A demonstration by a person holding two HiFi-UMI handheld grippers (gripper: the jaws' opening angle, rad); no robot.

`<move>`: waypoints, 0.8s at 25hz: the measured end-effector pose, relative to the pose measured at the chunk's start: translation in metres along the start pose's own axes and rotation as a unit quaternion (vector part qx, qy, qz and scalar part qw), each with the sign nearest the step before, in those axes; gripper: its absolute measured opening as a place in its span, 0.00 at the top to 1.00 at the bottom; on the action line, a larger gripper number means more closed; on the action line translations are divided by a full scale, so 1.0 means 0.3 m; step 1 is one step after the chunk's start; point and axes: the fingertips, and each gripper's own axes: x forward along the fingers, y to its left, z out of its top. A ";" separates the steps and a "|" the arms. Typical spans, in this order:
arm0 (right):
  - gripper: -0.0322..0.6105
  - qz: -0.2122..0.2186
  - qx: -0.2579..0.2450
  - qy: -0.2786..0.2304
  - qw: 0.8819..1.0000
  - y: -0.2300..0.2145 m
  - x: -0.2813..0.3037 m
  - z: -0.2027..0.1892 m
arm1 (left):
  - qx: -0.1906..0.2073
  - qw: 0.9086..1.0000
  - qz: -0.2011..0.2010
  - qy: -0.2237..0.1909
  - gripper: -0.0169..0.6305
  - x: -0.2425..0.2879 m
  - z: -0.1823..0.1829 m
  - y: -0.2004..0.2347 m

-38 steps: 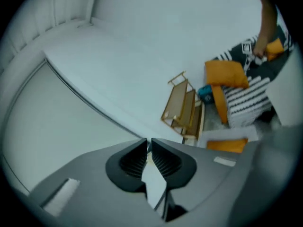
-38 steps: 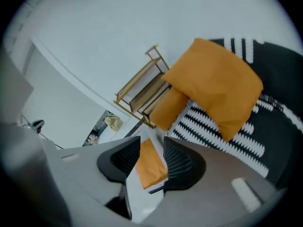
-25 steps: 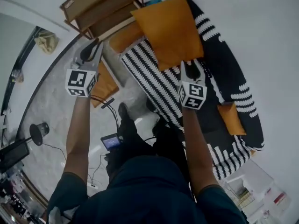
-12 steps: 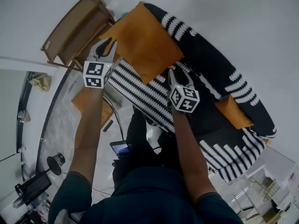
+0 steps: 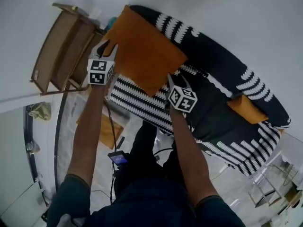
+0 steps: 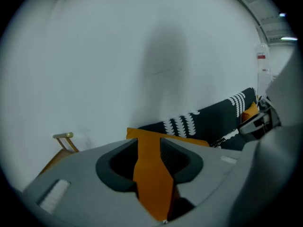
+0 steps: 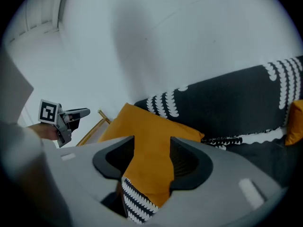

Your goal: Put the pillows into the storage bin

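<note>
Pick-up step: left gripper [image 5: 109, 46] & right gripper [image 5: 173, 79], jaws just been opening, partway apart w/ edges of the orange pillow [image 5: 142, 51] between them, flank it on the sofa [image 5: 222, 70]; next we clamp both & lift.

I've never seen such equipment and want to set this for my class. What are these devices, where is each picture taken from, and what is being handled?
No robot: a person holds a two-jaw gripper with a marker cube in each hand. The head view looks down from the person's head; the other two cameras ride on the grippers, looking along their jaws. The left gripper and right gripper sit at two edges of a large orange pillow on a black-and-white sofa. Both pairs of jaws have just been opening; the pillow shows in each gap, but neither appears clamped on it. A smaller orange pillow lies further along the sofa, and a wooden rack stands beside it.
</note>
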 end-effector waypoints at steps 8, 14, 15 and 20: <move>0.49 -0.043 0.095 0.029 0.994 -0.126 0.298 -0.168 | 0.010 0.997 -0.050 0.063 0.64 0.287 -0.241 0.062; 0.44 -0.058 0.154 0.040 0.986 -0.274 0.443 -0.254 | 0.015 0.993 -0.073 0.096 0.54 0.425 -0.368 0.050; 0.44 -0.057 0.164 0.045 0.984 -0.293 0.466 -0.268 | 0.016 0.992 -0.073 0.099 0.54 0.443 -0.383 0.049; 0.44 -0.057 0.213 0.085 0.972 -0.339 0.550 -0.384 | 0.019 0.991 -0.074 0.111 0.55 0.483 -0.439 0.055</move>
